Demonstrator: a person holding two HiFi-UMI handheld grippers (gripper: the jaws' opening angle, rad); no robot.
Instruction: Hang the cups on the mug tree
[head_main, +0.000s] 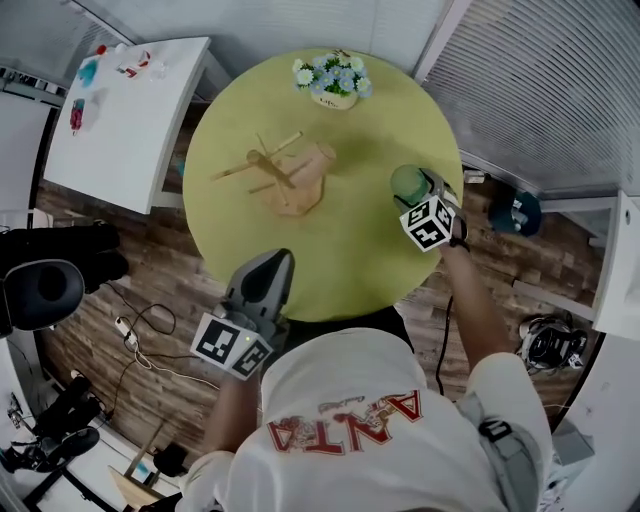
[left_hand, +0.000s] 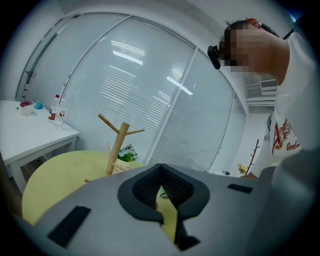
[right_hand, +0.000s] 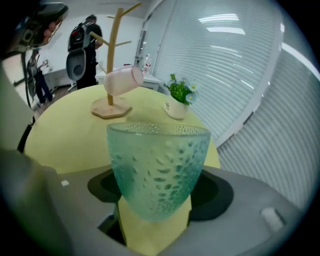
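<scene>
A dimpled green glass cup (right_hand: 157, 160) stands upright between the jaws of my right gripper (right_hand: 160, 194), whose pads press on its sides. In the head view this right gripper (head_main: 414, 188) and the green cup (head_main: 407, 182) are at the right side of the round yellow table (head_main: 350, 260). The wooden mug tree (head_main: 283, 178) stands mid-table with a pink cup (head_main: 320, 158) hanging on a branch; the right gripper view shows the tree (right_hand: 114, 50) and pink cup (right_hand: 123, 80) ahead. My left gripper (head_main: 272, 264) hovers at the table's near edge, shut and empty, pointing toward the tree (left_hand: 118, 142).
A small white pot of flowers (head_main: 335, 82) sits at the table's far edge. A white side table (head_main: 130, 120) with bottles and small items stands to the left. Cables and equipment lie on the wooden floor (head_main: 150, 330) around the table.
</scene>
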